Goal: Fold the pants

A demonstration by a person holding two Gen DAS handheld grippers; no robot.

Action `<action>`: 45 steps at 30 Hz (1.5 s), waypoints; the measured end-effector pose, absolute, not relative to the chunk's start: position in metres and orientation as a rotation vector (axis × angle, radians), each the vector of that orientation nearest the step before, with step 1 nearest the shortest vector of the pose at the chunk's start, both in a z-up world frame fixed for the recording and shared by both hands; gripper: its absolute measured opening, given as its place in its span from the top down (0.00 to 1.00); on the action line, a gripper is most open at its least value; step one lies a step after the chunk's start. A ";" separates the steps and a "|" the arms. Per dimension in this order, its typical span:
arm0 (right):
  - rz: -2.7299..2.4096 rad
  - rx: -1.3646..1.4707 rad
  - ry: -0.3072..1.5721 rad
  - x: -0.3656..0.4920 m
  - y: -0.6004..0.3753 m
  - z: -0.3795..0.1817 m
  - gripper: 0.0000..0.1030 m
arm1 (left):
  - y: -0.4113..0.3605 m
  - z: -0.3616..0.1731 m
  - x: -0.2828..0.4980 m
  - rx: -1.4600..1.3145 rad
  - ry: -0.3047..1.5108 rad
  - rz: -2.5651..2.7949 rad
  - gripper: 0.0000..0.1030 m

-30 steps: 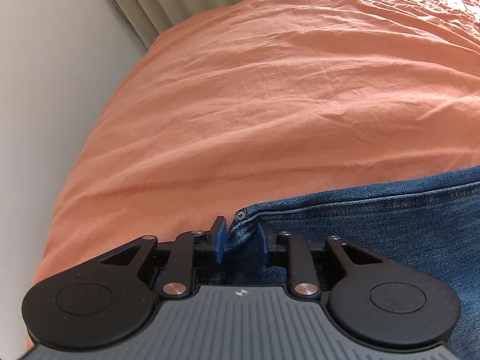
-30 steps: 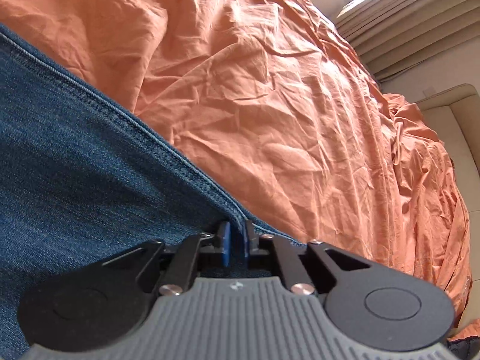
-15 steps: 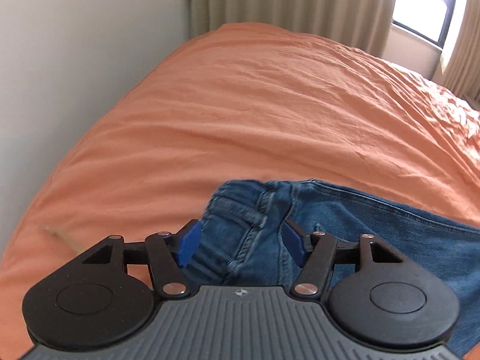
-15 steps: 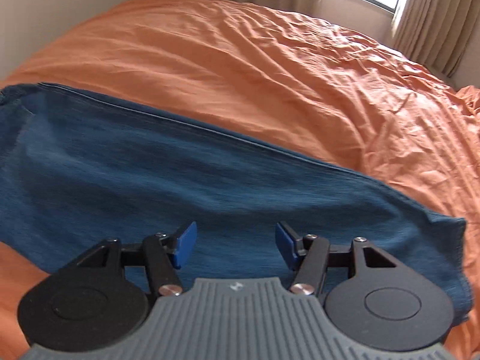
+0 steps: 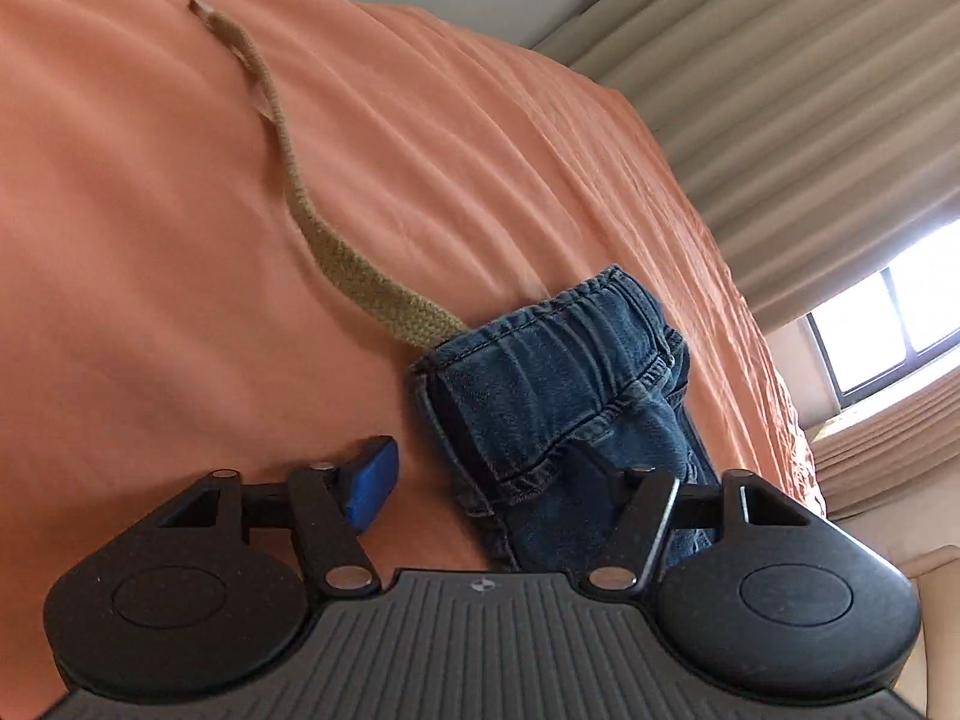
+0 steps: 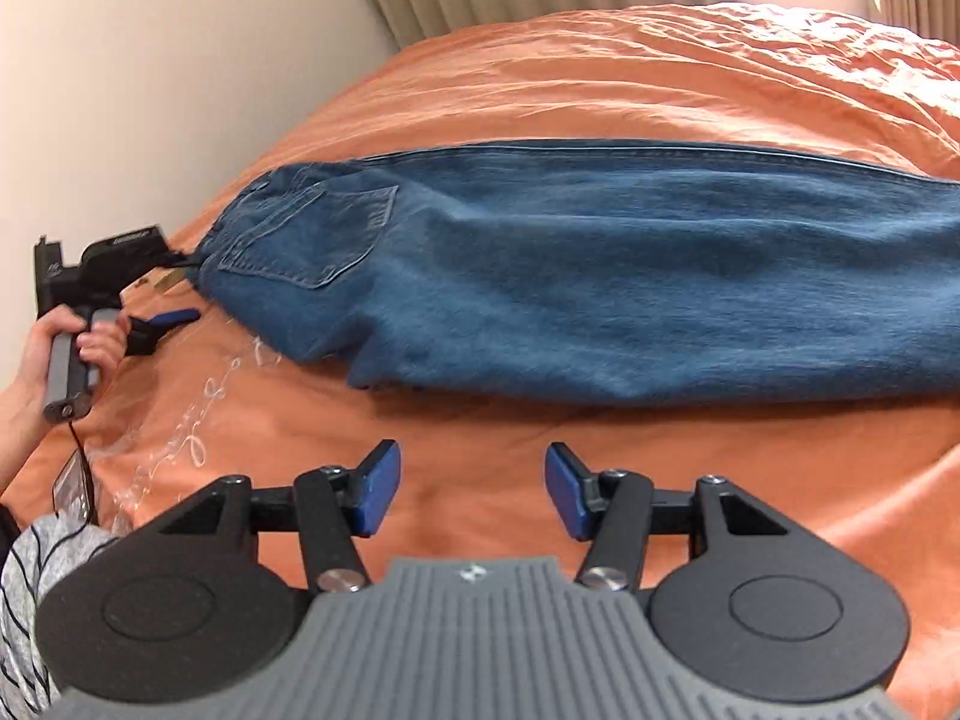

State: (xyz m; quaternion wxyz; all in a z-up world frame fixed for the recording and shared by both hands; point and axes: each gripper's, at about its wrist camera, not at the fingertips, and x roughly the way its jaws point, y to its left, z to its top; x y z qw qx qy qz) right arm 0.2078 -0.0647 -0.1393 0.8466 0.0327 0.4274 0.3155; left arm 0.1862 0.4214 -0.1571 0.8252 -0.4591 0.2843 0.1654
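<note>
— Left gripper (image 5: 480,480)?
— Spread wide at the waistband end of the jeans (image 5: 576,396), gripping nothing. Blue left pad (image 5: 372,480) over bare orange bedspread (image 5: 180,240); right finger half hidden behind the bunched denim waistband. Tan woven drawstring (image 5: 312,228) trailing out of the waistband across the cover. From the right wrist view, same gripper (image 6: 174,294) at the waist end, held in the person's left hand (image 6: 66,336).

— Right gripper (image 6: 471,489)?
— Also wide apart, empty, both blue pads clear of the cloth, hovering over bare bedspread (image 6: 480,432) just short of the jeans' near edge.

— And the jeans (image 6: 600,276)?
— Lying flat and lengthwise across the bed, one leg stacked on the other, back pocket (image 6: 318,234) facing up, waist to the left, legs running off frame to the right.

— Surroundings?
— Plain wall (image 6: 150,60) at left, beige curtains (image 5: 780,120) and a bright window (image 5: 888,330) beyond the bed; striped sleeve (image 6: 24,588) at lower left corner.
</note>
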 end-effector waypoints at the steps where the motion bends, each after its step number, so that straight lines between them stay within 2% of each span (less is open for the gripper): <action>1: 0.680 0.040 0.882 0.203 -0.052 -0.141 0.51 | 0.422 -0.154 0.192 -0.959 0.613 0.350 0.63; 3: 0.701 -0.038 0.835 0.199 -0.029 -0.143 0.50 | 0.421 -0.139 0.203 -0.892 0.623 0.376 0.78; 4: 0.692 -0.092 0.796 0.200 -0.019 -0.143 0.50 | 0.420 -0.128 0.207 -0.854 0.614 0.377 0.81; 9: 0.688 -0.284 0.659 0.206 0.015 -0.139 0.50 | 0.407 -0.084 0.219 -0.694 0.626 0.400 0.83; 15: 0.681 -0.341 0.633 0.227 0.031 -0.146 0.51 | 0.413 -0.122 0.233 -0.645 0.759 0.494 0.83; 16: 0.696 -0.331 0.617 0.225 0.031 -0.144 0.60 | 0.413 -0.127 0.234 -0.643 0.767 0.496 0.83; 17: 0.724 -0.319 0.605 0.221 0.030 -0.139 0.79 | 0.412 -0.131 0.234 -0.639 0.770 0.496 0.83; 19: 0.744 -0.340 0.616 0.213 0.031 -0.134 0.84 | 0.411 -0.132 0.237 -0.624 0.774 0.488 0.83; 20: 0.751 -0.333 0.647 0.213 0.031 -0.135 0.90 | 0.410 -0.131 0.240 -0.612 0.780 0.484 0.83; 23: 0.755 -0.241 0.762 0.212 0.018 -0.154 0.97 | 0.413 -0.131 0.245 -0.586 0.805 0.476 0.83; 29: 0.719 -0.150 0.844 0.208 0.012 -0.173 0.97 | 0.402 -0.136 0.254 -0.453 0.872 0.500 0.80; 30: 0.717 -0.132 0.856 0.209 0.009 -0.171 0.97 | 0.395 -0.134 0.258 -0.395 0.883 0.505 0.76; 31: 0.716 -0.112 0.879 0.211 0.006 -0.170 0.97 | 0.390 -0.131 0.259 -0.347 0.891 0.518 0.65; 34: 0.707 -0.052 0.902 0.209 -0.011 -0.167 0.98 | 0.380 -0.117 0.249 -0.259 0.877 0.556 0.50; 36: 0.677 0.005 0.879 0.208 -0.030 -0.158 0.93 | 0.372 -0.100 0.238 -0.210 0.833 0.574 0.48; 38: 0.652 0.070 0.864 0.210 -0.053 -0.148 0.82 | 0.362 -0.083 0.230 -0.165 0.802 0.570 0.48; 45: 0.479 0.239 0.848 0.228 -0.173 -0.116 0.75 | 0.300 -0.025 0.238 -0.121 0.753 0.416 0.47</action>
